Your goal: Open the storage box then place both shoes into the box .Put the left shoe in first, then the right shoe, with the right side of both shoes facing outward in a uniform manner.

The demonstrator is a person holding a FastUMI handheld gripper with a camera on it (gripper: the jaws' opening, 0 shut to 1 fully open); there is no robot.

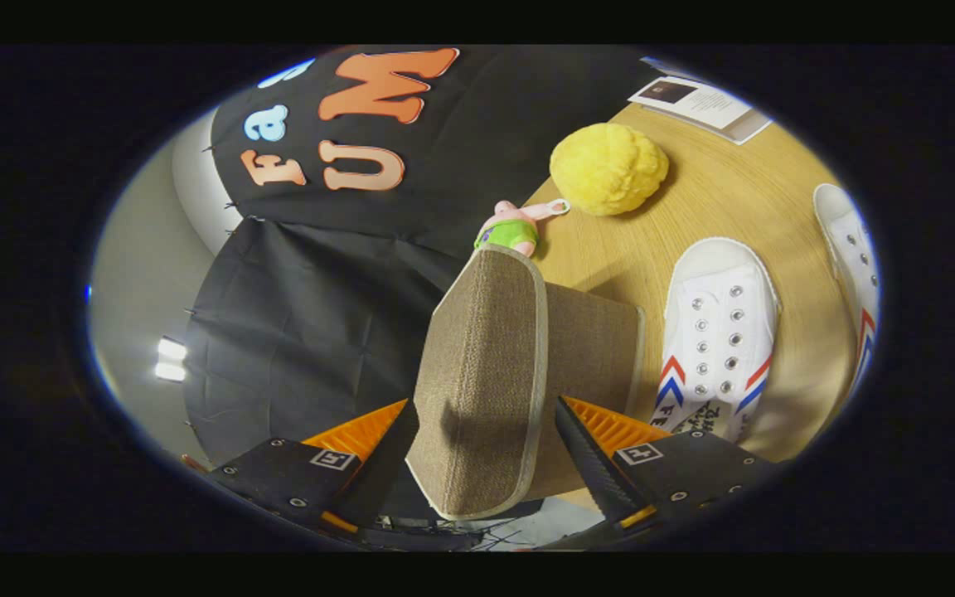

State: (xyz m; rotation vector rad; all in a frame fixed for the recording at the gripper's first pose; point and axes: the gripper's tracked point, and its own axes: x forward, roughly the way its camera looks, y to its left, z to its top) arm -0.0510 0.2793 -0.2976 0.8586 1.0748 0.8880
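Note:
A brown woven lid [486,373] with pale trim stands between my fingers, and the gripper [487,414] is shut on its edge, one finger on each face. Behind the lid to the right is more of the same brown fabric, the storage box [598,348] itself. Beyond the right finger, a white canvas shoe [718,340] with red and blue chevrons lies on the wooden table [652,249], toe pointing away. A second white shoe [855,265] lies farther right, partly cut off. The inside of the box is hidden by the lid.
A yellow fluffy ball [608,168] rests on the table beyond the box. A small pink and green toy [511,228] sits just past the lid's far end. A white booklet [697,104] lies at the table's far side.

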